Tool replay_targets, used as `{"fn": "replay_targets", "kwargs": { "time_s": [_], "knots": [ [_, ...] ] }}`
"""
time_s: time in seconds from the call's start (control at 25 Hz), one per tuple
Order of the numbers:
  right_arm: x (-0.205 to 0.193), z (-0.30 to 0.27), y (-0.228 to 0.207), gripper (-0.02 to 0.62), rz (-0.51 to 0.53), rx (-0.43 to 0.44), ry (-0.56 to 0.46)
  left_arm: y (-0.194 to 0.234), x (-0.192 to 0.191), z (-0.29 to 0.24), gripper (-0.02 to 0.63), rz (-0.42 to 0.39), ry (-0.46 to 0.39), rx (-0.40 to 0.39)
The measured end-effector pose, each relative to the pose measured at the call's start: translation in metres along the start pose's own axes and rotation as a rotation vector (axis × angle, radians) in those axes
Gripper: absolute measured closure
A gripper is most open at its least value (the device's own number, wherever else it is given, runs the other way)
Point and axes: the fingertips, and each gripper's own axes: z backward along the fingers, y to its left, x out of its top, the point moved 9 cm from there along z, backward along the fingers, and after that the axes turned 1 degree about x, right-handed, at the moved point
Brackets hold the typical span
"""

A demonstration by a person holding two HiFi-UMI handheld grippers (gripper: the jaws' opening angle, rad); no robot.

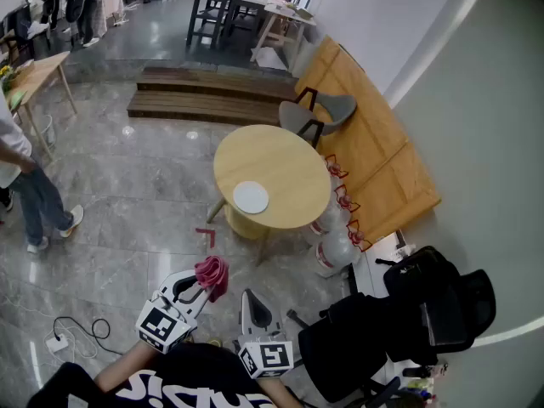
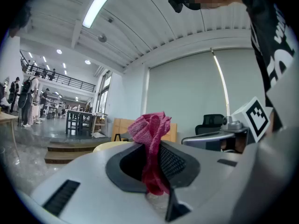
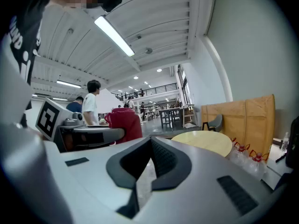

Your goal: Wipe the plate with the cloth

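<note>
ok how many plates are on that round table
1. The white plate lies on the round wooden table, near the edge closest to the person. The whole tabletop shows in the head view, so none should be hidden.

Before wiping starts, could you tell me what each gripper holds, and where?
The left gripper pinches the pink cloth around its bunched middle; the right gripper is shut, empty.
</note>
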Motion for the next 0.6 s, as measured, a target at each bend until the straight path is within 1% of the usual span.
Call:
{"fn": "replay_targets", "kwargs": {
  "time_s": [0.16,0.32,0.44,0.6],
  "knots": [
    [0.001,0.001,0.0,0.574,-0.005,-0.004,0.003,0.0,-0.001,0.0,0.538,-0.008,-0.021,-0.011],
    [0.002,0.002,-0.001,0.574,-0.008,-0.008,-0.002,-0.002,0.013,0.0,0.538,0.001,-0.011,-0.003],
    [0.003,0.005,-0.003,0.574,0.0,-0.008,-0.001,-0.004,0.008,-0.001,0.538,-0.007,-0.016,-0.012],
    [0.005,0.011,-0.009,0.574,-0.011,-0.007,-0.009,-0.009,0.01,-0.003,0.538,-0.008,-0.012,-0.012]
  ]
}}
